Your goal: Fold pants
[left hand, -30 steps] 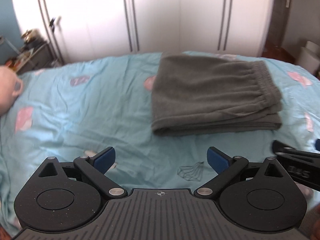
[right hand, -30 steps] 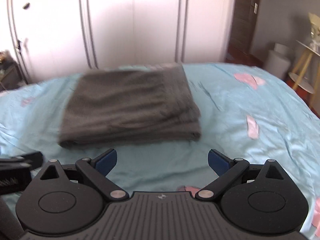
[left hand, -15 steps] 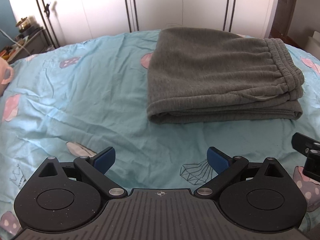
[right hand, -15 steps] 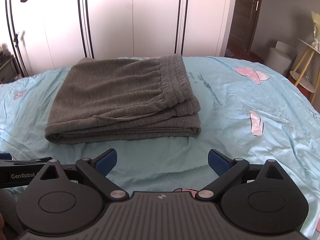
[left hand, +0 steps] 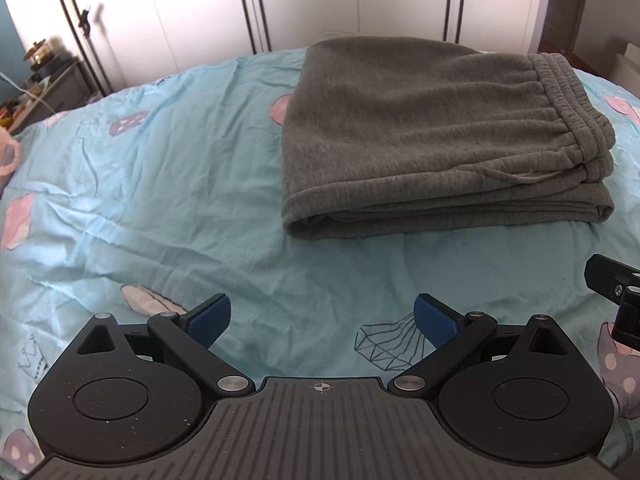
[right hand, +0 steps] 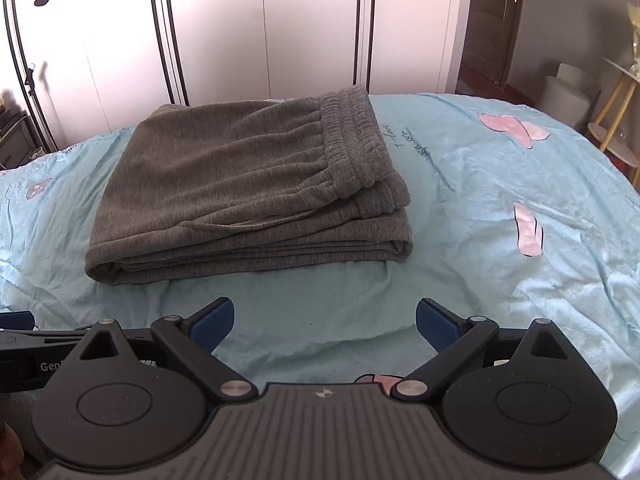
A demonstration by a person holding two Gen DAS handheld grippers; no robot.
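Grey pants [left hand: 432, 136] lie folded in a stacked rectangle on the bed [left hand: 160, 184] (waistband uppermost, at the right edge). Left hand-held gripper [left hand: 322, 316] and right hand-held gripper [right hand: 325, 320] both spread wide, empty, short of the pants.

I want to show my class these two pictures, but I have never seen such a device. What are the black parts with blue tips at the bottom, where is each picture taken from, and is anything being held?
Each picture comes from a camera mounted on a hand-held gripper, looking forward along its two fingers. The black parts are the gripper's body; the blue tips are its finger pads. One view shows the left gripper, the other the right gripper. Both stand open and hold nothing. Ahead, on a light blue bedsheet, lie grey pants, folded into a neat stack with the elastic waistband on top. White wardrobe doors stand behind the bed.
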